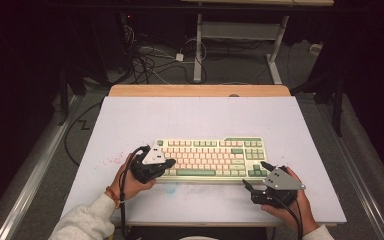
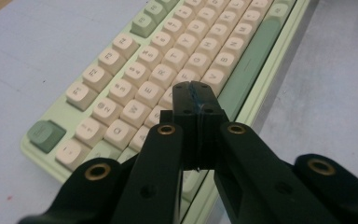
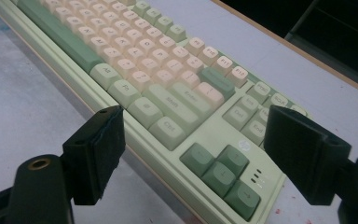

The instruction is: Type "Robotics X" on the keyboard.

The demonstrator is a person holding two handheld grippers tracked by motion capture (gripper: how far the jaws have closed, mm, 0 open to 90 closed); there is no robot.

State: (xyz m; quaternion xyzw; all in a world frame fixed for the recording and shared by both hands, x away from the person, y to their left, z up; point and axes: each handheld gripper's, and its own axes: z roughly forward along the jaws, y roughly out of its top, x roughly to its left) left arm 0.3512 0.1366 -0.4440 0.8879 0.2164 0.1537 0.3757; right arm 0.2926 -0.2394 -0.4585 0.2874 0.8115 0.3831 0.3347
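Two black grippers work a pale-green keyboard with cream and sage keys [image 1: 211,159], lying centre-front on the grey-white table top [image 1: 130,120]. The left gripper [image 2: 194,100], pads pressed together on nothing, hovers over the letter keys at the board's nine o'clock end. The right gripper [image 3: 191,154] gapes wide, straddling the arrow-key corner at five o'clock. Risk, as I judge it: the blunt closed tip may press neighbouring keys too.

The keyboard [image 1: 212,159] has a pale green case, cream keys, and darker green keys along its edges and corners. Beneath it the desk [image 1: 190,115] is light lavender-grey, flecked red left of the keyboard.
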